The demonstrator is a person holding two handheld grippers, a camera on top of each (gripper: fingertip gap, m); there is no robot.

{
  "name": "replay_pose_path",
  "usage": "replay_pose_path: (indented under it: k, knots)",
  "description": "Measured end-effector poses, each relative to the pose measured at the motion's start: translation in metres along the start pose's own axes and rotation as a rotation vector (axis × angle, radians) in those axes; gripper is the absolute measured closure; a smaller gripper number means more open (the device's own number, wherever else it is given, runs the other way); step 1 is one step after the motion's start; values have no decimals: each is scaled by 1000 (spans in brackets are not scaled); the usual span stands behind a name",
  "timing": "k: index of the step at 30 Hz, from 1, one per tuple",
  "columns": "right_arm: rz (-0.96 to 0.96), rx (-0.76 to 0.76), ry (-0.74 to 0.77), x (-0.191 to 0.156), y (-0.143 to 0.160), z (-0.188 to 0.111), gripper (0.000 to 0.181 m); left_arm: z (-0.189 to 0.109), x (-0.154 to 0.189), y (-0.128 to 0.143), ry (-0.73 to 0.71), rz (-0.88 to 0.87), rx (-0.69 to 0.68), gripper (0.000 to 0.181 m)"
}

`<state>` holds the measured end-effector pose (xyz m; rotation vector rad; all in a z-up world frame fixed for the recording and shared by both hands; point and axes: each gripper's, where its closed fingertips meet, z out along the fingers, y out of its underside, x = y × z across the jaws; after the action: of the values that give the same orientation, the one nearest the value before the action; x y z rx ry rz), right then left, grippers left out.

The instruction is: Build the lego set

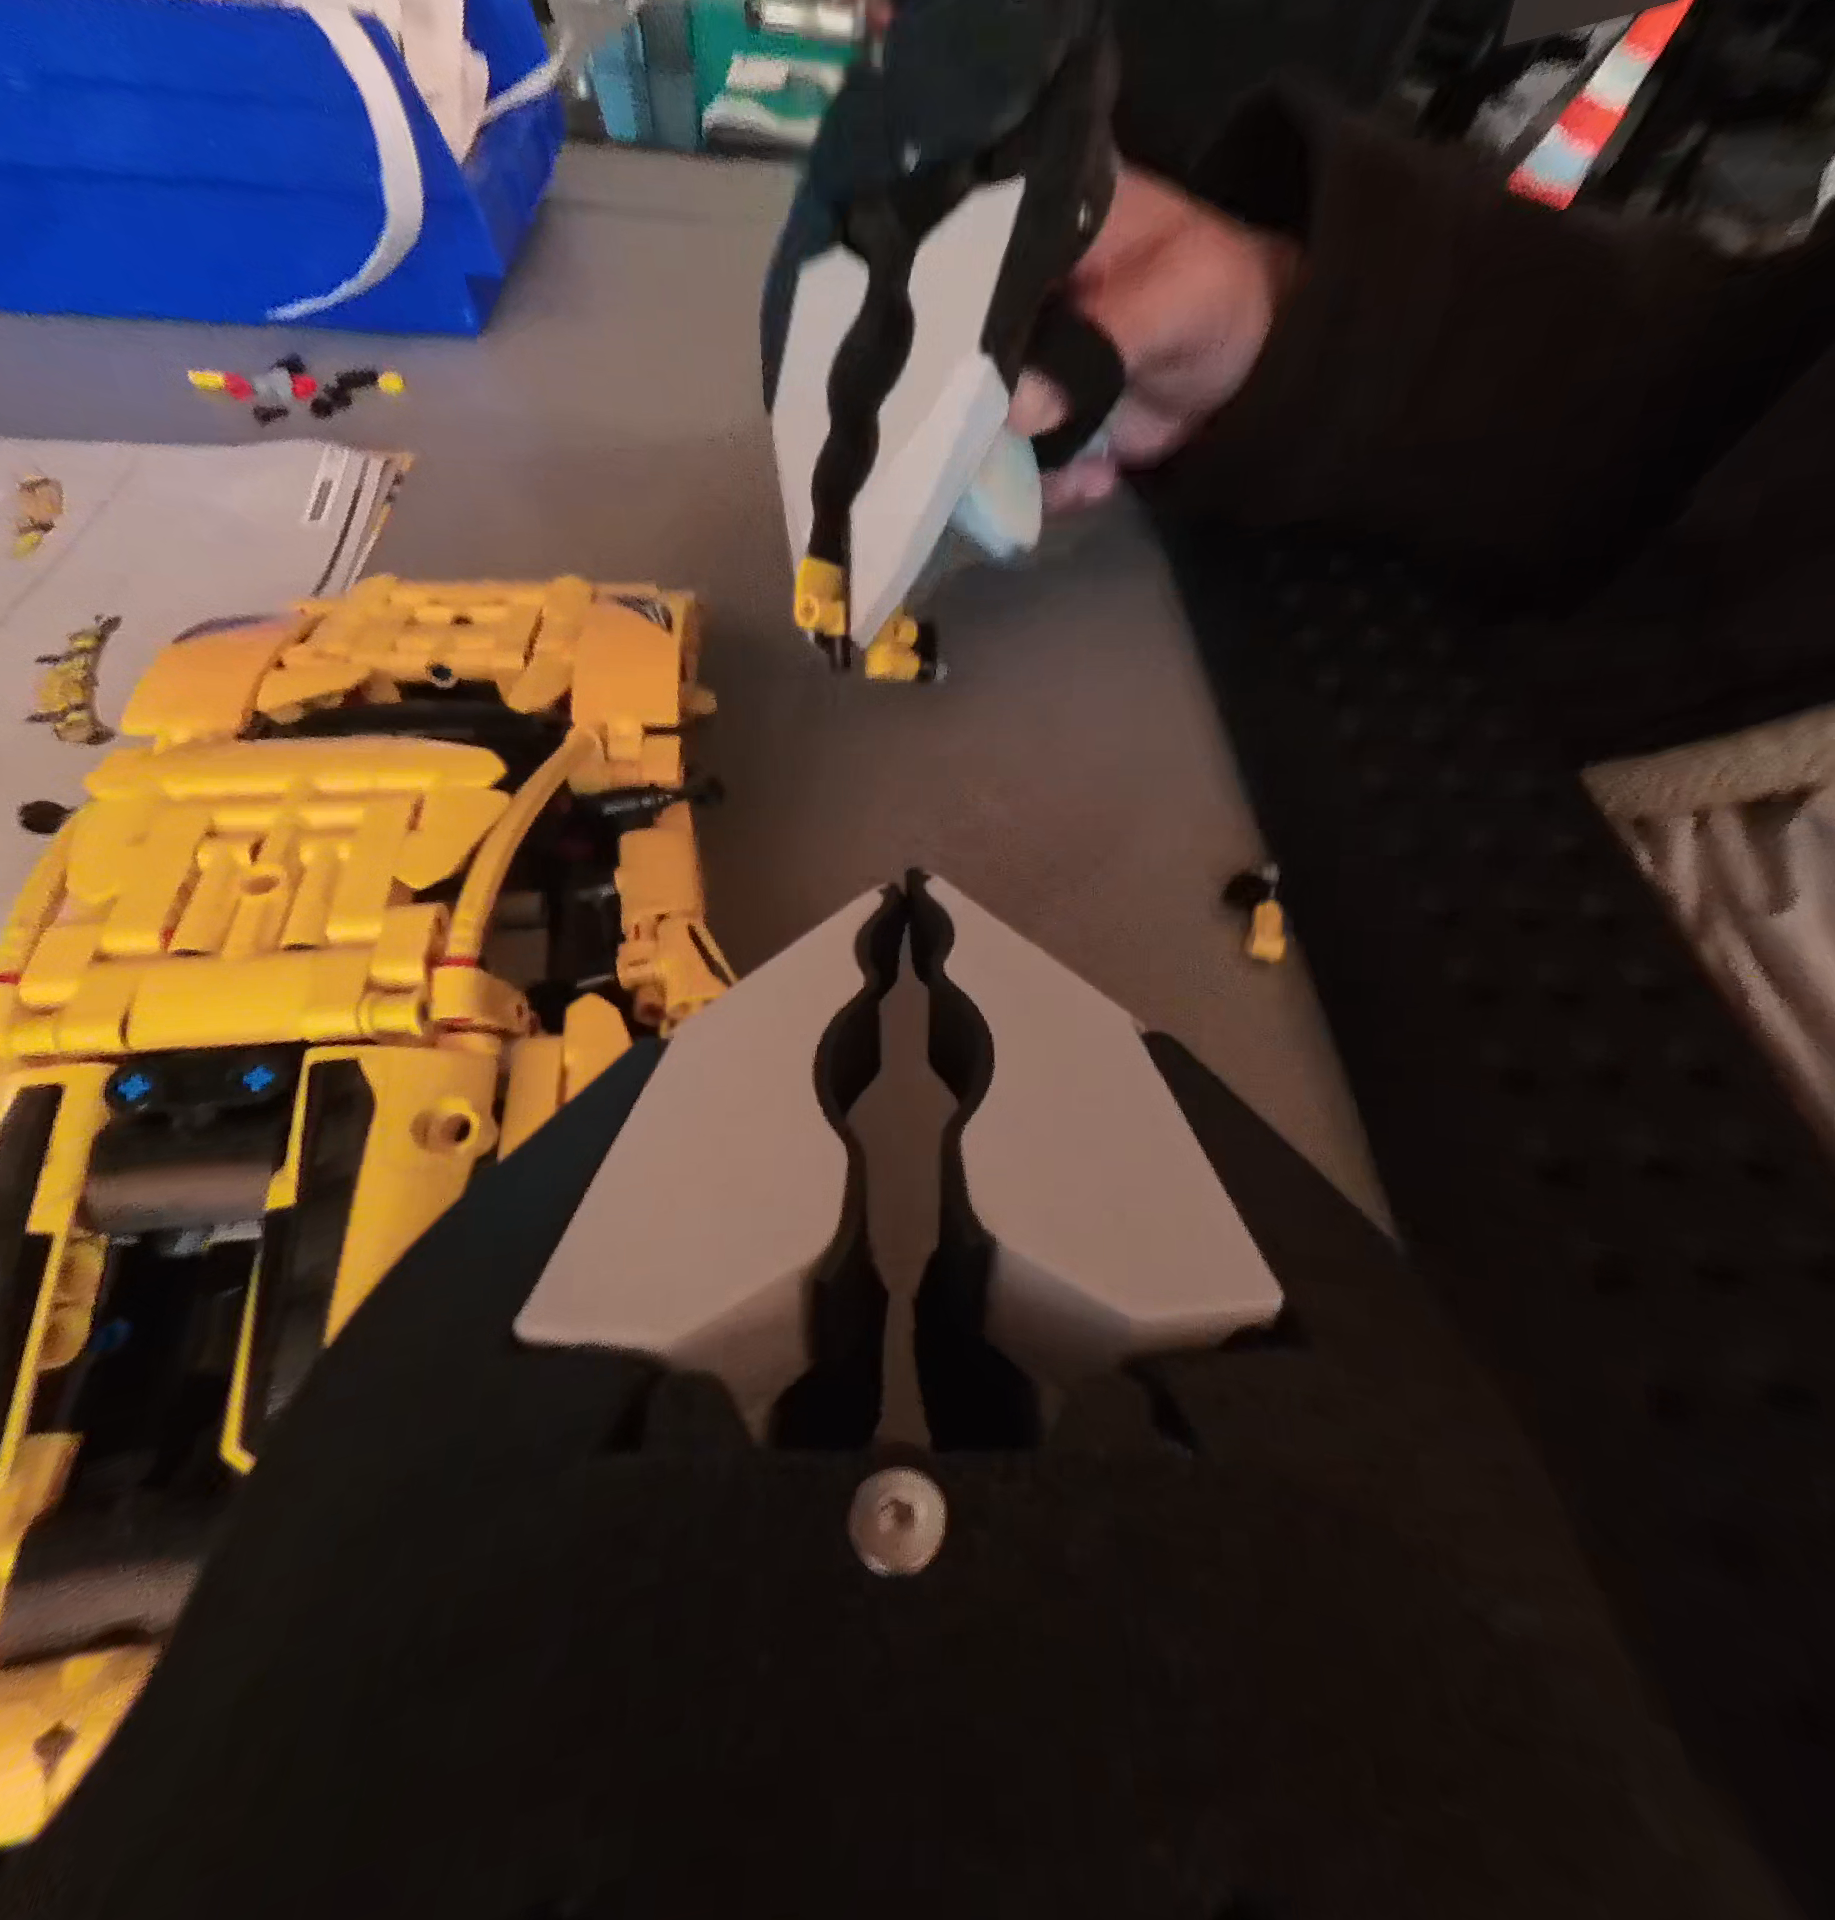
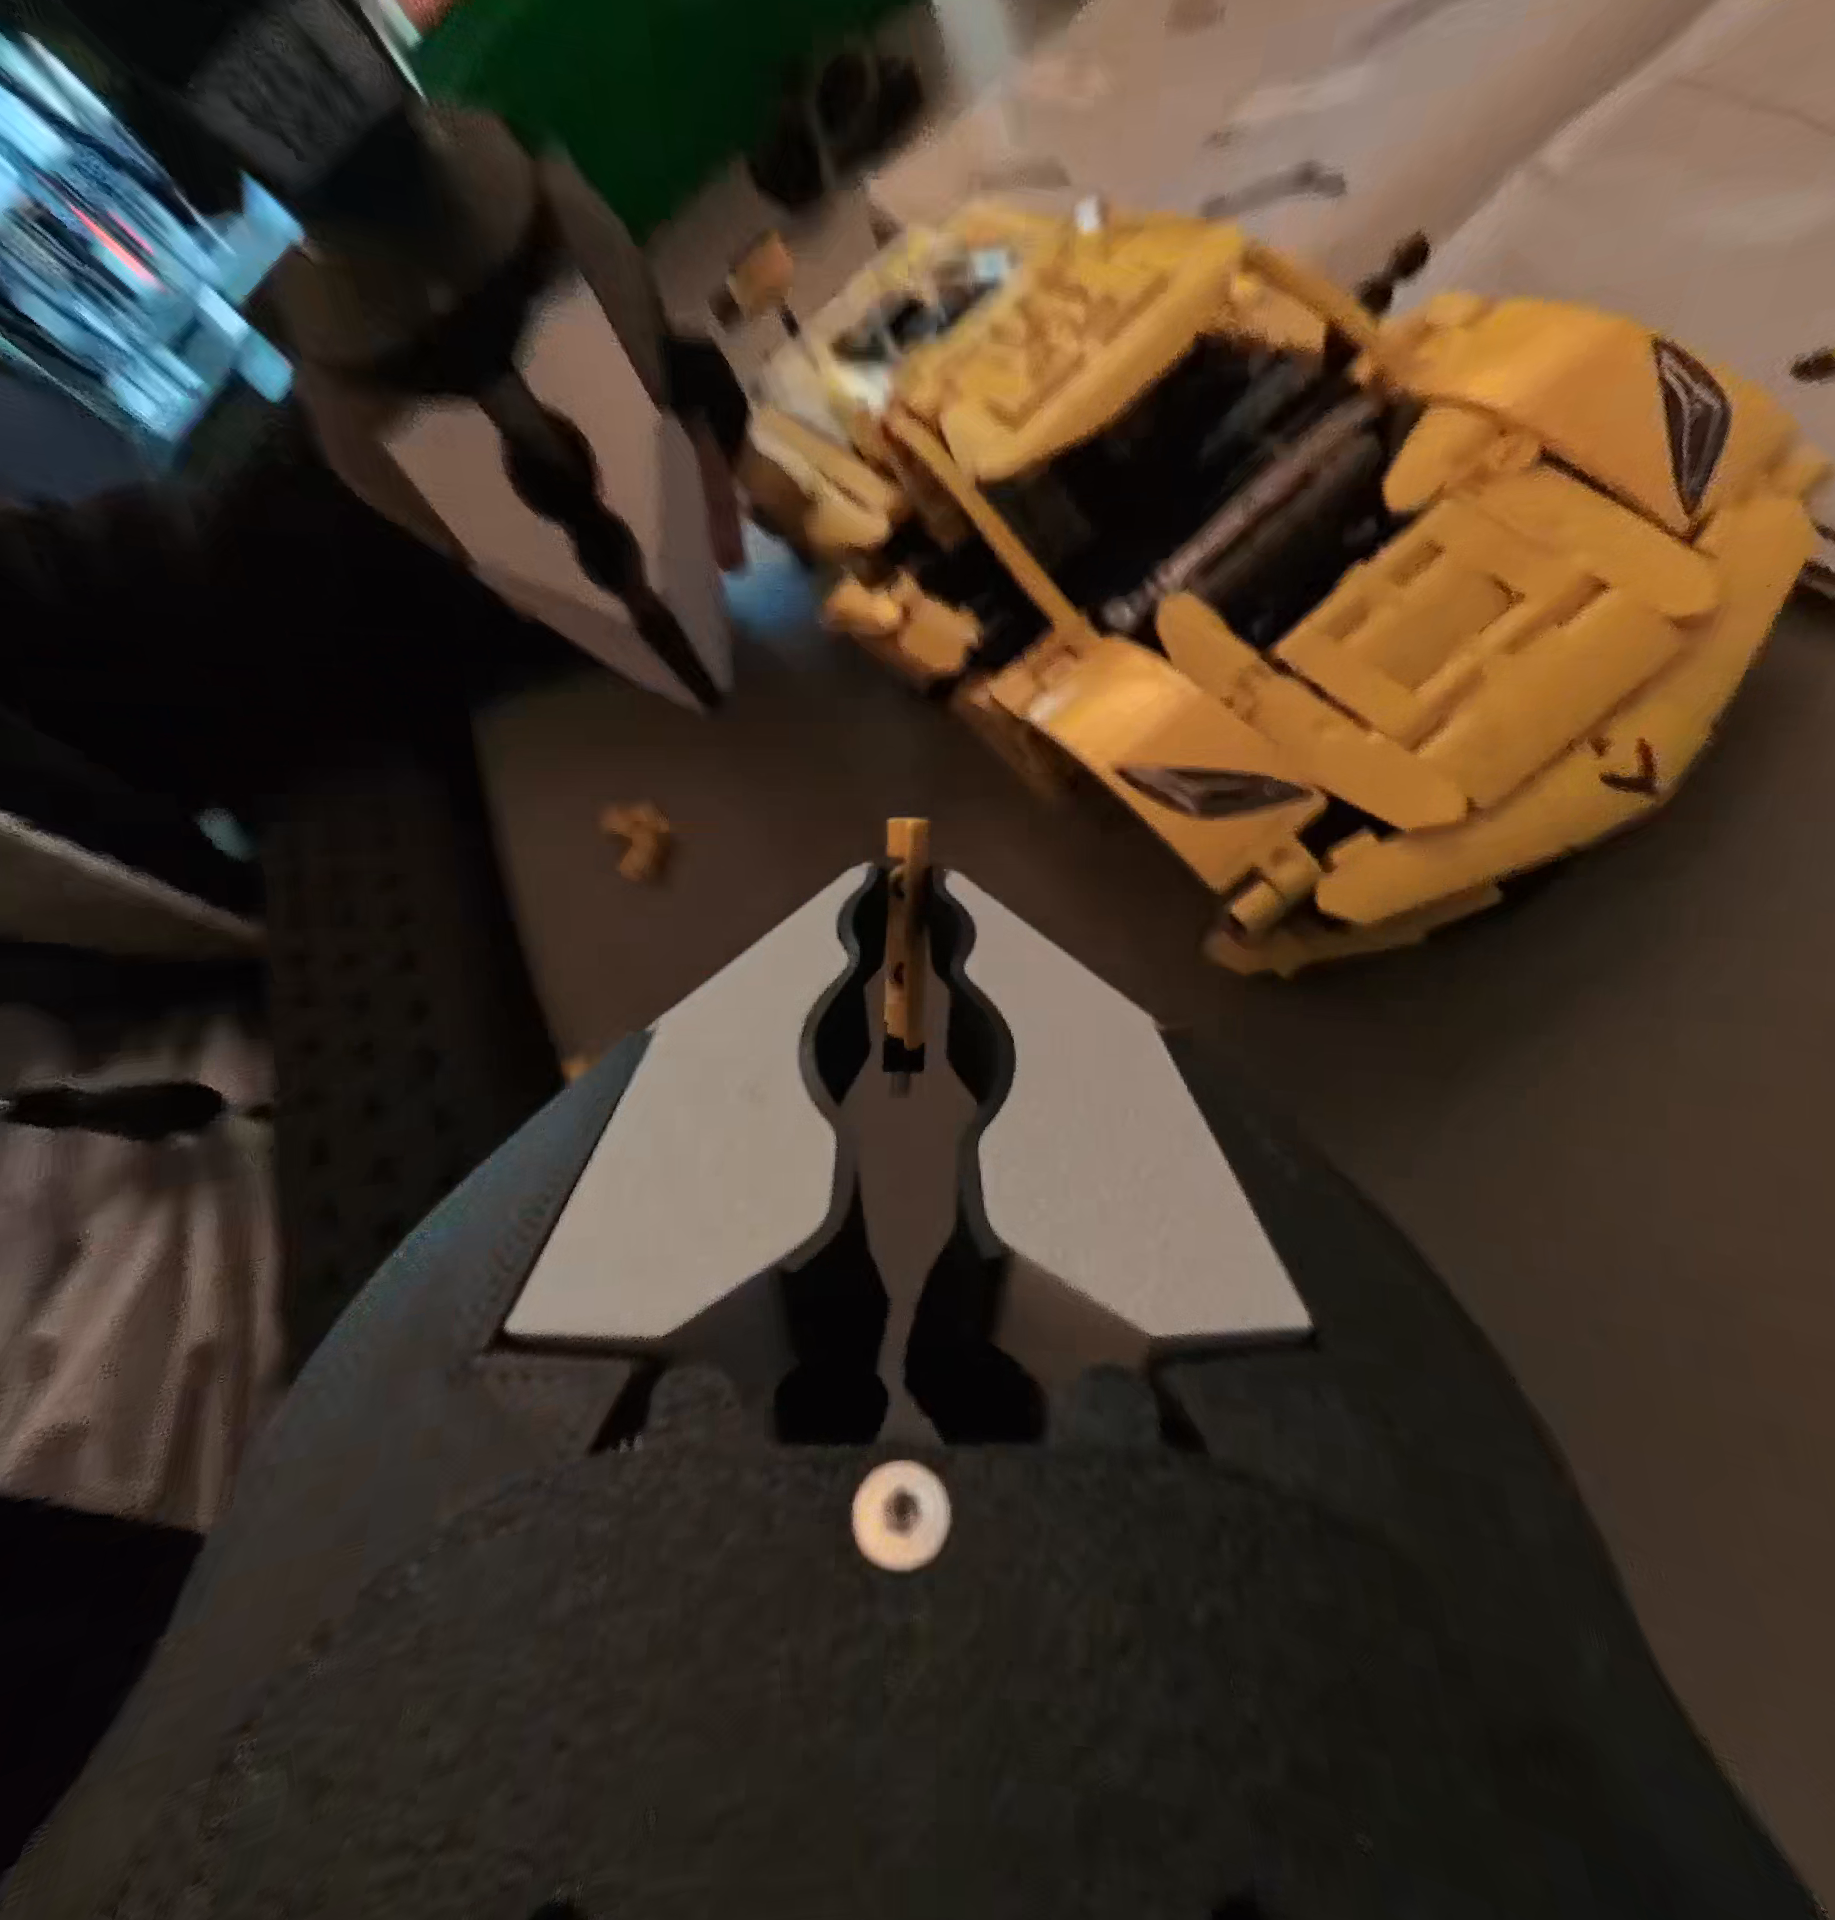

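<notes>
Pinching a small yellow lego piece (image 2: 906, 935) between the closed tips of my right gripper (image 2: 908, 883), I have it raised above the grey table (image 2: 1515, 1195), the piece standing upright with a dark pin at its lower end. My left gripper (image 1: 911, 896) has its tips pressed together on nothing, hovering just beside the yellow lego car (image 1: 300, 935), which sits on the table with its body panels largely in place and black parts showing through the open middle. Under the car's far side lies the open instruction booklet (image 1: 165, 499). A second small yellow piece (image 1: 897, 652) lies on the table below my right gripper, and another (image 1: 1261, 914) rests near the table edge. A cluster of loose red, yellow and black parts (image 1: 295, 387) sits farther off, before a blue bag (image 1: 165, 156)
</notes>
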<state>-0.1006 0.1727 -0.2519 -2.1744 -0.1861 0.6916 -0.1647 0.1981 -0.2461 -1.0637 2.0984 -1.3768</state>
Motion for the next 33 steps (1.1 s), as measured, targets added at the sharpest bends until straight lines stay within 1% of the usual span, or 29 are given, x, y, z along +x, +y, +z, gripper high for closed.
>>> replay_pose_path:
  k: [1, 4, 5, 6, 9, 11, 13, 15, 18, 19, 21, 22, 23, 25, 26, 27, 29, 31, 32, 33]
  knots:
    - [-37, -84, 38, 1, 10, -1, 174, 0, 0, 5, -16, 19, -33, 181]
    - [-120, -336, 85, -10, 40, -1, 174, -3, 3, 19, -86, 30, -120, 177]
    - [-129, -418, 88, -14, 51, 0, 174, -6, 7, 22, -106, 20, -136, 176]
    - [-139, -468, 79, -18, 58, 2, 174, -10, 11, 23, -126, 9, -144, 176]
    - [-197, -445, 115, -16, 59, 14, 174, -26, 22, 24, -241, -53, -148, 175]
    - [-228, -438, 155, -14, 56, 18, 174, -40, 22, 30, -372, -144, -153, 175]
    - [-271, -467, 231, -11, 57, 16, 174, -55, 19, 31, -515, -266, -90, 175]
    - [-309, -485, 297, -11, 58, 15, 174, -62, 22, 31, -583, -340, -22, 176]
    - [-330, -483, 371, -9, 63, 17, 173, -80, 15, 29, -739, -315, 67, 175]
    - [-326, -445, 381, -9, 60, 19, 174, -85, 17, 23, -761, -286, 107, 175]
    - [-276, -368, 380, -10, 61, 19, 173, -94, 27, 8, -760, -209, 209, 176]
    - [-251, -313, 358, -13, 61, 19, 165, -98, 35, 1, -741, -169, 263, 175]
    - [-234, -247, 356, -12, 59, 19, 154, -102, 44, -7, -730, -123, 321, 175]
    - [-227, -170, 392, -9, 53, 9, 137, -121, 59, -20, -772, -39, 455, 173]
    - [-245, -102, 381, -15, 44, 3, 126, -131, 66, -23, -790, -36, 505, 174]
    - [-257, -26, 390, -19, 36, -5, 125, -137, 73, -22, -783, -66, 536, 175]
    - [-241, 68, 412, -24, 31, -21, 119, -149, 81, -18, -789, -129, 584, 175]
    - [-245, 149, 395, -37, 31, -35, 119, -157, 86, -11, -854, -132, 562, 175]
    - [-255, 181, 386, -45, 32, -40, 122, -157, 92, -10, -879, -106, 543, 174]
    - [-262, 196, 377, -52, 36, -43, 128, -155, 97, -9, -900, -86, 519, 174]
